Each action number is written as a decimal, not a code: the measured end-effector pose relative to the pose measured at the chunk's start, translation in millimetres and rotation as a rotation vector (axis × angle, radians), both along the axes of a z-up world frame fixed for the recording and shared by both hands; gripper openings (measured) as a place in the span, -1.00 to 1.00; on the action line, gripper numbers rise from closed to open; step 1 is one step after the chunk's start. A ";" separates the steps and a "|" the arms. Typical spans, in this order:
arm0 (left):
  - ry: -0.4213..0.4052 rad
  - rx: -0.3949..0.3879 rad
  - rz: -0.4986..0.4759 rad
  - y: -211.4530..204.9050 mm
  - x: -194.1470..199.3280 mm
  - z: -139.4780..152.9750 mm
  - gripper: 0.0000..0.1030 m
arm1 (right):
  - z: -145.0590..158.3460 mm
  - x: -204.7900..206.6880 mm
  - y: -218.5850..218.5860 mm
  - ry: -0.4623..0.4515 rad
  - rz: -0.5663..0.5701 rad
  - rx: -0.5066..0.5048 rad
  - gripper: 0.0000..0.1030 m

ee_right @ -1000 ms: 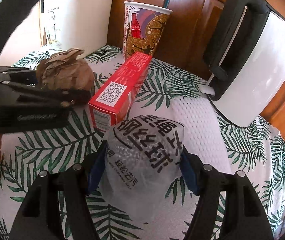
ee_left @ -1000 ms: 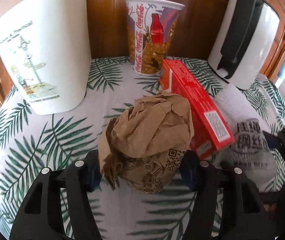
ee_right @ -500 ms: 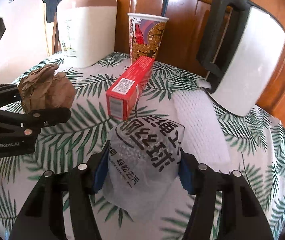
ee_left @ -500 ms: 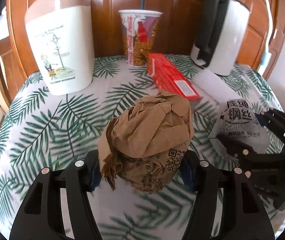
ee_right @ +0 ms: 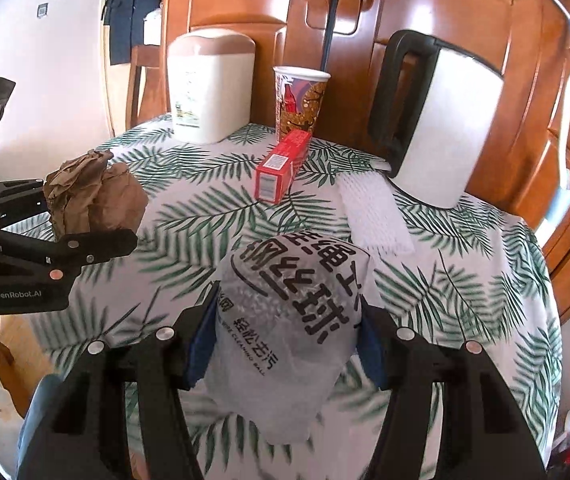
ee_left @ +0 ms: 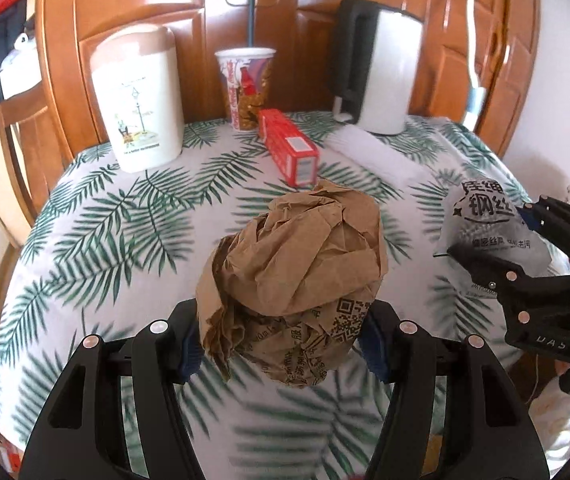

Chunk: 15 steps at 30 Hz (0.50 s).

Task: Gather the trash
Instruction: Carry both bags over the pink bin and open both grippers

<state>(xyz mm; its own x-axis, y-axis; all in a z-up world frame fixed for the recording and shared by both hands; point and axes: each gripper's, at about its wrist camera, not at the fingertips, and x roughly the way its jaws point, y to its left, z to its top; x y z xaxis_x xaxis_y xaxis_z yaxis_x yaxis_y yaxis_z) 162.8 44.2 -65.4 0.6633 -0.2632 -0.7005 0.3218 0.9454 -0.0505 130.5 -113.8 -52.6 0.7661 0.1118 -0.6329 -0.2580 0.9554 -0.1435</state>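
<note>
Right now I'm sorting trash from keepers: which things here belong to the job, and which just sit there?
Job:
crumpled paper bag, in left gripper
plastic packet, in right gripper
white bin

Sitting there:
kettle
paper cup
red box

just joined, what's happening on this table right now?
A person is clearing trash with two handheld grippers. The left gripper is shut on a crumpled brown paper bag, the right gripper on a clear plastic packet; both are held up above the leaf-print tablecloth. A red box, a paper cup, a white bin and a kettle stand on the table.
</note>
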 end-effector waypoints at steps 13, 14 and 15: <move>-0.031 0.002 -0.047 -5.3 -100.0 12.6 0.18 | 4.4 -97.9 -0.2 -0.034 0.038 0.019 0.14; -0.027 0.005 -0.055 -6.2 -109.5 11.0 0.18 | 3.5 -104.2 -0.6 -0.033 0.039 0.023 0.14; -0.025 0.005 -0.058 -5.5 -115.6 9.5 0.18 | 1.0 -112.3 -1.2 -0.028 0.042 0.030 0.14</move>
